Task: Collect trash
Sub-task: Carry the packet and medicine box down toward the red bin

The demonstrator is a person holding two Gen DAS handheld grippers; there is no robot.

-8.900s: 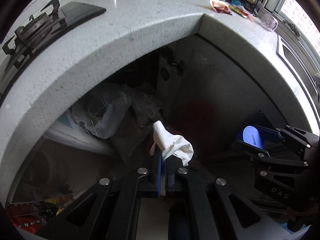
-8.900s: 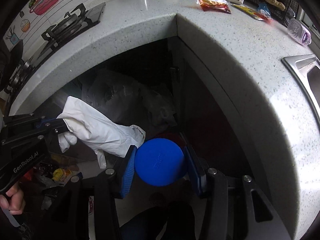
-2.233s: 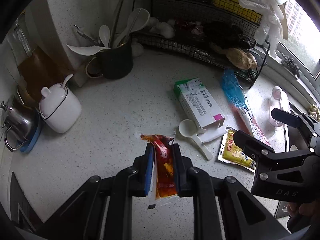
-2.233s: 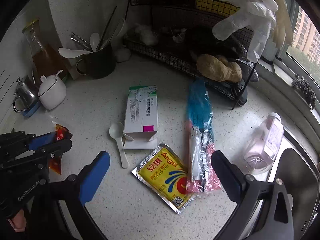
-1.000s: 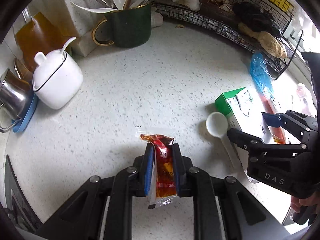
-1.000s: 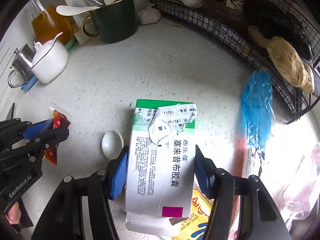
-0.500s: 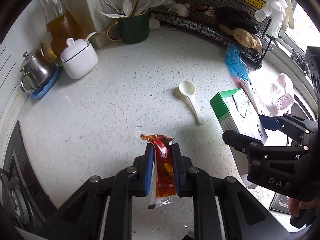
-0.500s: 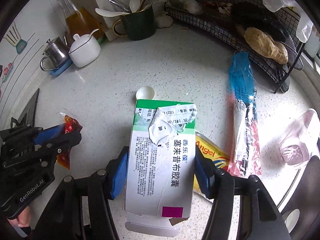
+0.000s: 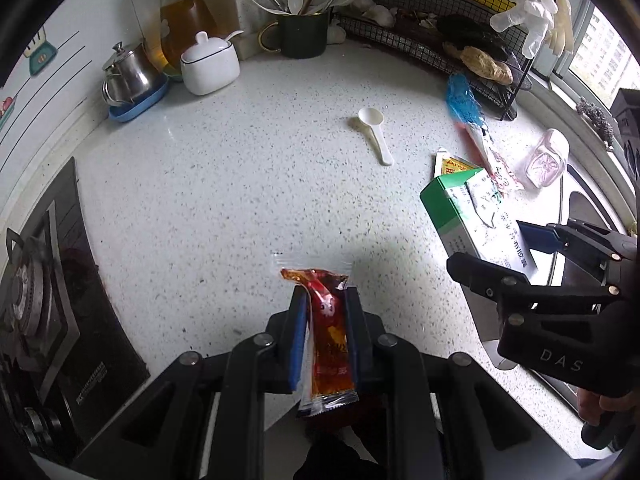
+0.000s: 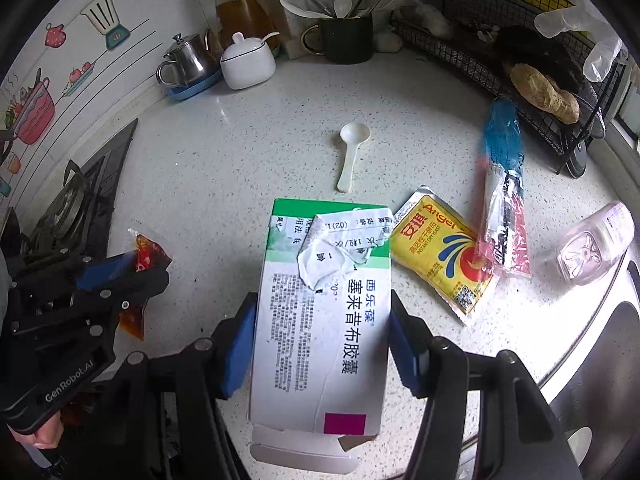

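My left gripper (image 9: 325, 300) is shut on a red sauce sachet (image 9: 326, 322), held above the near edge of the white speckled counter (image 9: 240, 184). The sachet (image 10: 146, 254) and left gripper (image 10: 132, 270) also show at the left of the right wrist view. My right gripper (image 10: 320, 324) is shut on a green and white medicine box (image 10: 324, 312), lifted off the counter; this box (image 9: 472, 216) appears at the right of the left wrist view. Still lying on the counter are a yellow yeast packet (image 10: 444, 260), a blue and pink wrapper (image 10: 504, 196) and a white plastic spoon (image 10: 352, 148).
A gas hob (image 9: 44, 280) lies at the left. At the back stand a steel pot (image 9: 128, 74), a white sugar bowl (image 9: 210, 66), an oil bottle (image 9: 184, 12), a utensil mug (image 9: 304, 34) and a wire rack (image 9: 452, 36). A clear pink bottle (image 10: 592, 244) lies by the sink (image 10: 600, 360).
Both grippers have drawn back from the wall and risen, each carrying its item. The box has left the counter, uncovering the yellow packet; the hob has come into view.
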